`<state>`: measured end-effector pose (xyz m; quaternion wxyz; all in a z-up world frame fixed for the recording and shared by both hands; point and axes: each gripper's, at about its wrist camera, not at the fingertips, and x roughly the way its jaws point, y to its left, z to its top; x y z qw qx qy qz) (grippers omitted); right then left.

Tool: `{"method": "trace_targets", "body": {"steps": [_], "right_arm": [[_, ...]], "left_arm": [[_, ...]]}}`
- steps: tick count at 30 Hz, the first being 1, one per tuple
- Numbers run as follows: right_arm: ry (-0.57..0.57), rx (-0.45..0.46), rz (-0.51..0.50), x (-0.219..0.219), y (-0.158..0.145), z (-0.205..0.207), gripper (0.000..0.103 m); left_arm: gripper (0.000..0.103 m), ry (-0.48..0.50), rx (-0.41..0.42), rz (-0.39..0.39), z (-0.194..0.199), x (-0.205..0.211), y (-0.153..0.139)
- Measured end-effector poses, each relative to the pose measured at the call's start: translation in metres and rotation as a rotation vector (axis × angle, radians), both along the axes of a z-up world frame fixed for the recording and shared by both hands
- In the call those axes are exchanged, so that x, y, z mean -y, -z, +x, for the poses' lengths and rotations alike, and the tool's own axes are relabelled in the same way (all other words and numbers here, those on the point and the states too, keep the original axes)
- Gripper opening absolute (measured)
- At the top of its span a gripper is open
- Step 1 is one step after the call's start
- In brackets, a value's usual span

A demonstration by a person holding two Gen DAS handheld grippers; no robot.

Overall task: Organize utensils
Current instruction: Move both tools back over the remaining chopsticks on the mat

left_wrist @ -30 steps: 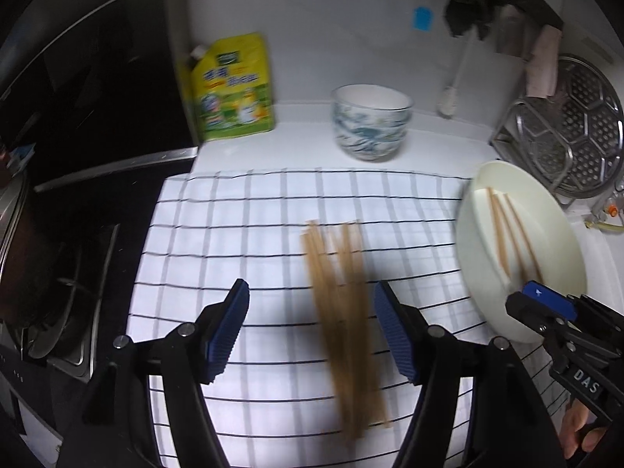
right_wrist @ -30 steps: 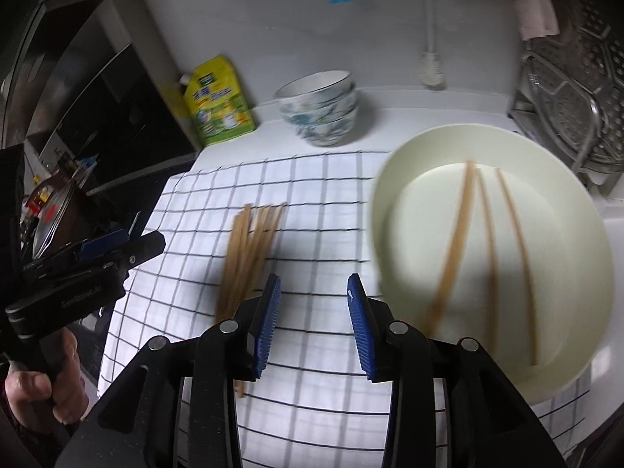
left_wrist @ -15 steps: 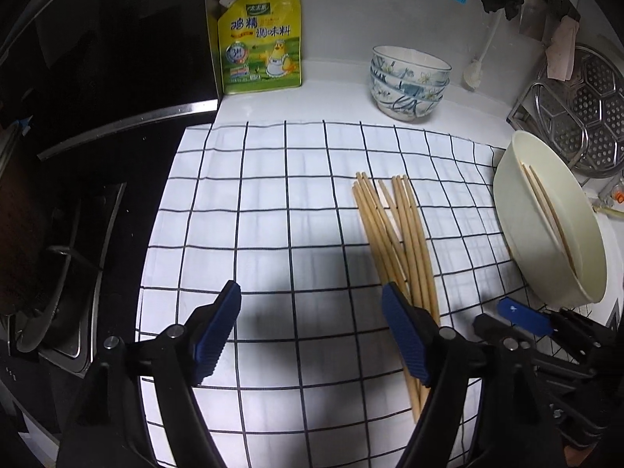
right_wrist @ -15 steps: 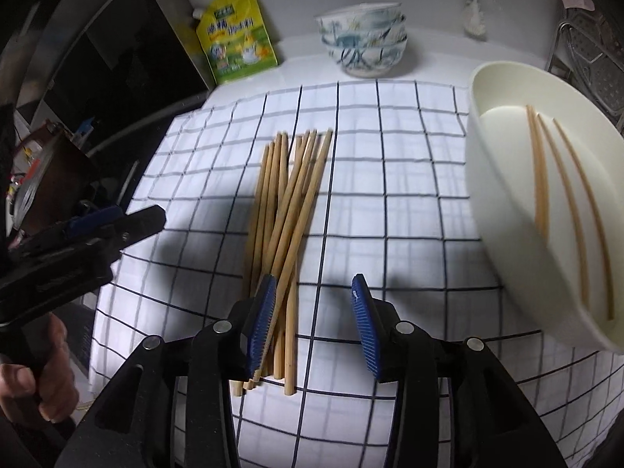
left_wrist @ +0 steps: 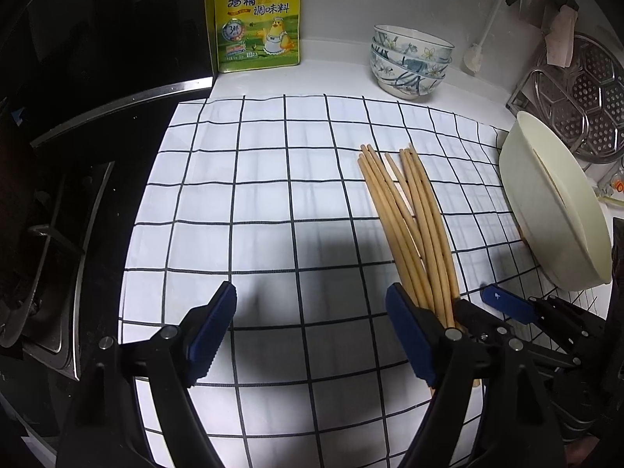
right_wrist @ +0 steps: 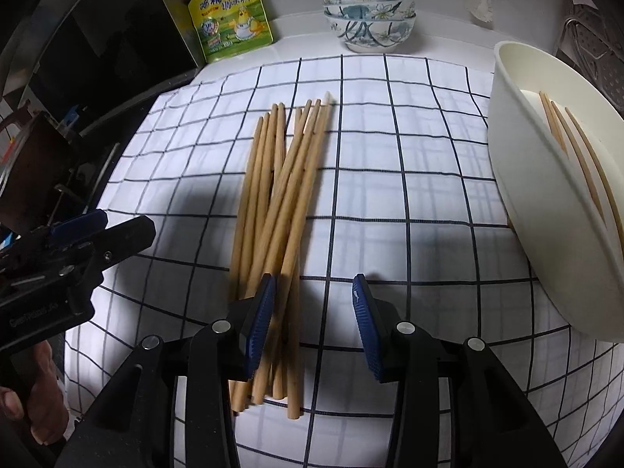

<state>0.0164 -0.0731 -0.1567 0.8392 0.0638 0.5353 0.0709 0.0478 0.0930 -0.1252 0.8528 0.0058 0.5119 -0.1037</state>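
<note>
A white checked cloth (right_wrist: 409, 163) is spread beneath both grippers. A cream basin (right_wrist: 546, 210) (three chopsticks are seen inside it) is set right of the right gripper's jaws. The chopstick bundle (right_wrist: 280, 202) is laid on the cloth, its near ends beside the right gripper's (right_wrist: 312, 321) left pad; those jaws are held apart, empty. The left gripper's (left_wrist: 308, 335) jaws are being opened, nothing between them, with the bundle just outside its right pad.
</note>
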Motion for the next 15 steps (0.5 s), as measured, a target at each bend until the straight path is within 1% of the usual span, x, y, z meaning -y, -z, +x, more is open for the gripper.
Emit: {"method": "trace_targets", "body": {"steps": [2,15], "right_arm": [[0.001,-0.006,-0.018,0.001,0.003,-0.001,0.040],[0.043,-0.009,-0.020,0.025,0.005,-0.009,0.040]], "left_arm": [[0.078,0.002,0.000,-0.004,-0.001,0.002,0.001],[0.079,0.049,-0.024,-0.006,-0.004,0.028,0.021]]}}
